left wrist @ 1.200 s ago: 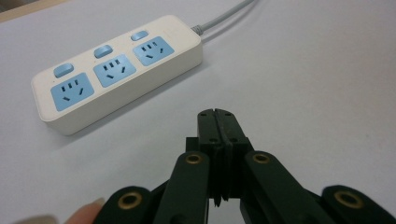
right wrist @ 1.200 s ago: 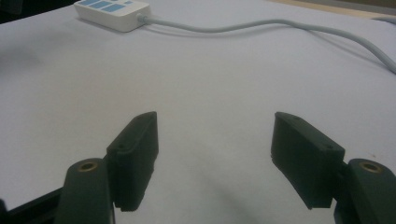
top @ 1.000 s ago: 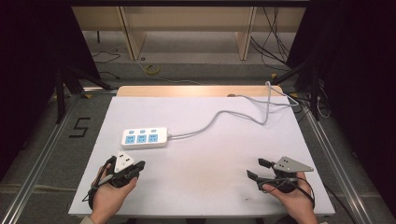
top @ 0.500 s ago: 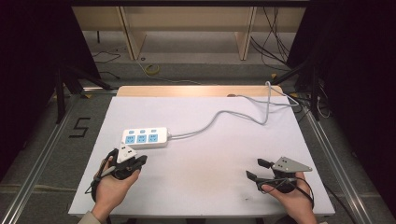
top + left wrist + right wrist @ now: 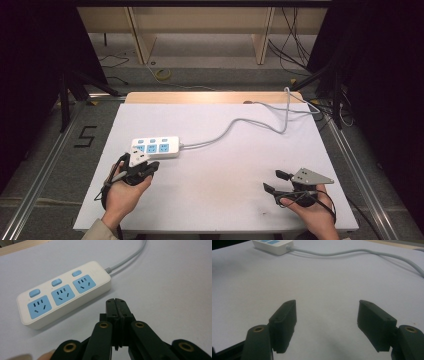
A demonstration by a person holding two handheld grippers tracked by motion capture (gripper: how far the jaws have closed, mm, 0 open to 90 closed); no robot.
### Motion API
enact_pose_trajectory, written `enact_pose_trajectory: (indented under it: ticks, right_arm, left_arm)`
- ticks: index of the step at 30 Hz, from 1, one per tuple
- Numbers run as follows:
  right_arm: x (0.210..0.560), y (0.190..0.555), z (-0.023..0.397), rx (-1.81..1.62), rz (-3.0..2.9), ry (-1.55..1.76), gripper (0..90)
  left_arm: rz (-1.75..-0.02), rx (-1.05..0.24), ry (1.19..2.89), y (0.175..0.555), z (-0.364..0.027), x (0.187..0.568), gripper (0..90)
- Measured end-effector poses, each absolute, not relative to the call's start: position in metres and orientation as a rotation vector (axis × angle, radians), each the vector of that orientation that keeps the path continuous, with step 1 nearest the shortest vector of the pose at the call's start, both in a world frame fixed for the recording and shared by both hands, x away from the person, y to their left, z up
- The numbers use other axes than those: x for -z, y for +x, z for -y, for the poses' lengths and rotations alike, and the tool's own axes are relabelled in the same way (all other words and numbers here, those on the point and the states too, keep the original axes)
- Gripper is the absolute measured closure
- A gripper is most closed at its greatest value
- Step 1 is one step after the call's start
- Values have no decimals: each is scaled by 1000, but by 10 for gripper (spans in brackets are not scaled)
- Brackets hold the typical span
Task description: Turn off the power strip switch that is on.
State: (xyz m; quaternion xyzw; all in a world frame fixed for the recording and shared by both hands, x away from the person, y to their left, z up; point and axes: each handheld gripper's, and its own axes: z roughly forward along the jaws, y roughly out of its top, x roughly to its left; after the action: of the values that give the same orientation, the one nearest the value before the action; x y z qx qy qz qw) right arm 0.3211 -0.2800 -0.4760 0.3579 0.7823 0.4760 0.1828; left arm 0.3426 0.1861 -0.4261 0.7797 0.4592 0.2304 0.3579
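High view gives me the white counter [image 5: 215, 150] with a white power strip [image 5: 155, 147] lying flat toward its left side, three blue sockets facing up and a switch above each. Its grey cable [image 5: 235, 123] runs off to the right and far, looping near the far right corner where the wooden edge shows.

My left gripper [image 5: 146, 169] sits just near of the strip, held in the left hand [image 5: 121, 195], pointing toward the strip's near edge. From the left gripper view I see its jaws pressed fully together with nothing between them, the tips [image 5: 117, 305] close to the strip's [image 5: 63, 293] long near side but apart from it; I can see bare counter between them.

My right gripper [image 5: 273, 182] is at the near right of the counter, well apart from the strip, in the right hand [image 5: 312, 212], with the grey three-cornered plate on top. In the right gripper view its jaws stand wide apart and empty above the bare surface, the strip's end [image 5: 273, 245] and cable [image 5: 352, 252] far ahead
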Motion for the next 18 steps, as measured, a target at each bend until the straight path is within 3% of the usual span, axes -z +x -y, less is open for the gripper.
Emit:
enact_pose_trajectory:
  ticks: [18]
  right_arm:
    - [476,321,280,-1344,-2210,1015,326]
  left_arm:
    - [-1195,-596,2018,358,-184,419,895]
